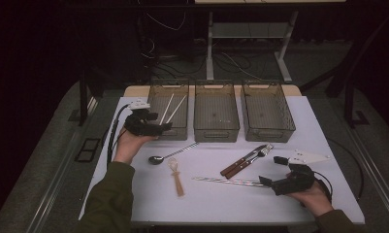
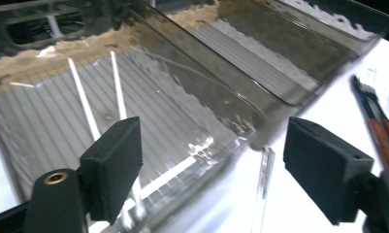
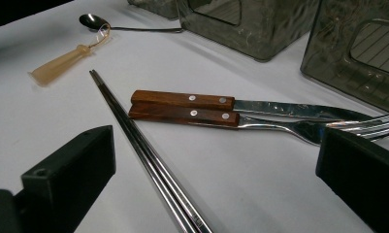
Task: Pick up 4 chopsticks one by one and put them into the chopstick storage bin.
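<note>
- Nearest to us in the high view are our two sleeved forearms, each hand carrying a black gripper over the white desk [image 1: 216,199].
- Our right gripper [image 1: 266,180] rests low at the desk's near right, its fingers [image 3: 68,170] spread wide with nothing pressed between them.
- Between those fingers, in the right gripper view, runs a pair of metal chopsticks [image 3: 143,155], lying flat on the desk and pointing away; neither finger touches them.
- Just beyond the chopsticks we see a wooden-handled knife [image 3: 221,102] and a wooden-handled fork [image 3: 231,119], side by side and touching along their handles.
- Our left gripper [image 1: 160,127] hovers at the near edge of the left bin [image 1: 169,132], and its fingers [image 2: 114,165] also stand wide, with nothing held.
- Inside that left bin lie two pale chopsticks [image 2: 85,104], slanted on the ribbed floor and well apart from the fingers.
- Two more clear smoky bins stand to its right in a row: the middle bin [image 1: 216,130] and the right bin [image 1: 269,131].
- In front of the left bin we see a metal spoon [image 1: 165,156] on the desk, and just beside its bowl a small pale wooden-handled utensil [image 1: 177,179], the kind of which we cannot tell.
</note>
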`<state>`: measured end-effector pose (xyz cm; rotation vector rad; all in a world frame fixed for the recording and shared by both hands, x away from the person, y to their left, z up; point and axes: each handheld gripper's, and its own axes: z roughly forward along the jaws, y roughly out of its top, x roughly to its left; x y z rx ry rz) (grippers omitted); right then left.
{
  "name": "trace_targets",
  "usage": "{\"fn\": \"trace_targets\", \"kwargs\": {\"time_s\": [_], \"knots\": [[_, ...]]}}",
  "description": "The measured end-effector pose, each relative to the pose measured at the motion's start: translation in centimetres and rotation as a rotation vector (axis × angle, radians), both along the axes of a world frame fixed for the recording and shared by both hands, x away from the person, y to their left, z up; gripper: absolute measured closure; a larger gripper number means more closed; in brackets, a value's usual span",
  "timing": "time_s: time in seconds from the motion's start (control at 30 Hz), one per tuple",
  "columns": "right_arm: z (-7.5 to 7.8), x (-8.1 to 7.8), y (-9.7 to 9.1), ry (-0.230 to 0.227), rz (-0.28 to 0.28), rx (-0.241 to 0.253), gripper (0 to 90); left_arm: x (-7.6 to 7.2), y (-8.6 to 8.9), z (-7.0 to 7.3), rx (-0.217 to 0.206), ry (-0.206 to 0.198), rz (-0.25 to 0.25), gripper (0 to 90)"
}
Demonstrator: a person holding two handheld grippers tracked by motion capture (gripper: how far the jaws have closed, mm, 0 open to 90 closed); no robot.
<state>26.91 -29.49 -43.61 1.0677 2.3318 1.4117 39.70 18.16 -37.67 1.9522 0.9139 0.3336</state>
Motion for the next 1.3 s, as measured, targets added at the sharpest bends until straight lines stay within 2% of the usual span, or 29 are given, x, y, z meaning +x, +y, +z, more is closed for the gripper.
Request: {"fn": "trace_targets", "kwargs": {"time_s": [0.13, 0.23, 0.33, 0.4, 0.57, 0.8, 0.93, 1.1, 1.17, 1.3], "knots": [[0.0, 0.0, 0.0, 0.000, -0.001, 0.001, 0.9, -1.4, -0.4, -0.4, -0.002, -0.008, -0.017, 11.6], [0.0, 0.0, 0.0, 0.003, -0.003, 0.001, 0.8, -2.6, -0.7, -0.8, 0.001, -0.029, -0.023, 6.9], [0.0, 0.0, 0.0, 0.006, -0.006, 0.002, 0.8, -3.7, -1.0, -1.2, 0.003, -0.022, -0.041, 2.3], [0.0, 0.0, 0.0, 0.007, -0.007, 0.003, 0.8, -4.5, -1.3, -1.5, 0.021, -0.023, -0.058, 0.0], [0.0, -0.1, 0.0, 0.007, -0.004, 0.005, 0.8, -6.3, -1.5, -2.1, 0.032, -0.013, -0.086, 0.0], [0.0, -0.1, 0.0, 0.010, -0.002, 0.001, 0.9, -8.8, -1.4, -2.6, 0.015, -0.059, -0.118, 0.0], [0.0, -0.1, 0.0, 0.010, 0.004, -0.009, 0.8, -10.1, -1.4, -3.3, 0.030, -0.073, -0.140, 0.0], [0.0, -0.1, 0.0, 0.010, 0.006, -0.004, 0.8, -11.3, -1.3, -4.0, 0.018, -0.067, -0.144, 0.0], [0.0, -0.1, 0.0, 0.009, 0.007, -0.008, 0.9, -11.7, -1.2, -4.1, 0.028, -0.071, -0.141, 0.0], [0.3, -0.1, -0.1, 0.013, 0.011, -0.022, 0.9, -12.8, -1.2, -4.8, 0.015, -0.064, -0.131, 0.0]]}}
